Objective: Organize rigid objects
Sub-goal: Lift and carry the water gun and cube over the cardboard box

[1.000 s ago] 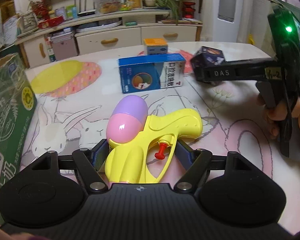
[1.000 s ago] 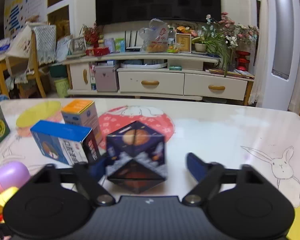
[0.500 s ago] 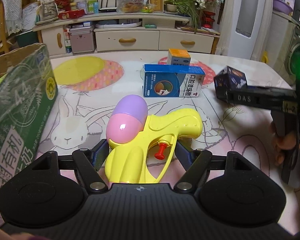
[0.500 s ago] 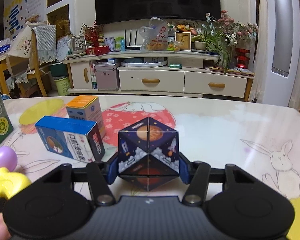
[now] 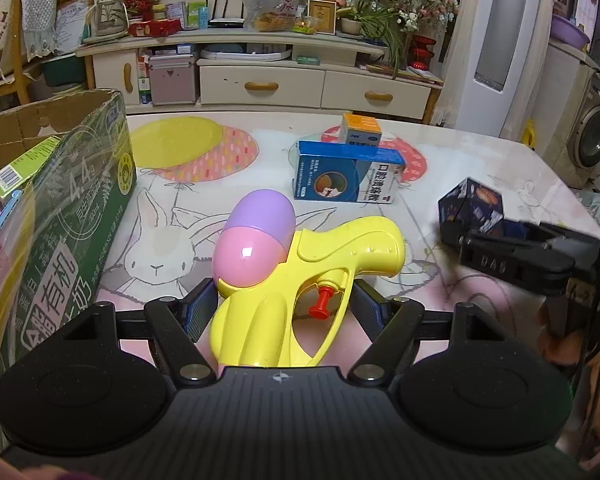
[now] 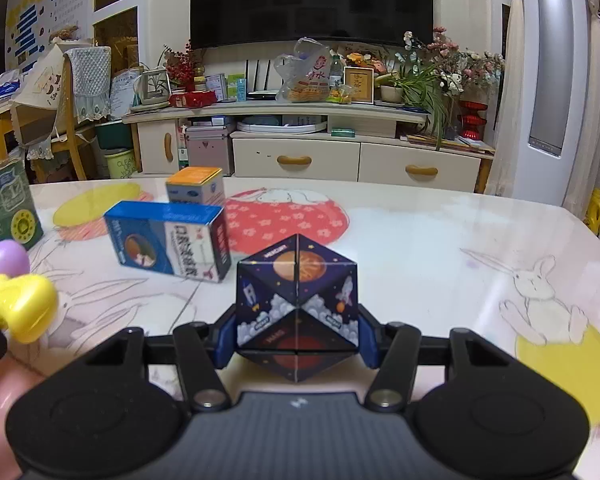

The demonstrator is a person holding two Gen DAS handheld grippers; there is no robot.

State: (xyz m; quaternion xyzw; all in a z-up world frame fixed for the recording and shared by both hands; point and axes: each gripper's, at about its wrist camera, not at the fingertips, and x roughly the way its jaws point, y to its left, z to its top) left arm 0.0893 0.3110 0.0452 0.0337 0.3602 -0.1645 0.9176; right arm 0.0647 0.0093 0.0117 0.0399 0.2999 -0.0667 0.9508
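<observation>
The space-print cube (image 6: 296, 308) sat clamped between the 2 blue pads of my right gripper (image 6: 296, 336), whose jaws had just been closing onto it, above the rabbit-print table (image 6: 420, 240). My left gripper (image 5: 282, 312), spread wide, held the yellow water pistol (image 5: 300, 280) with its pink and purple tank by the body, both pads against it. Beyond them a blue box (image 5: 346, 178) lay on the table with a small orange-topped box (image 5: 360, 130) just behind, and a green carton (image 5: 72, 200) stood at my left.

Small box (image 5: 360, 129) behind medicine box (image 5: 346, 178)
</observation>
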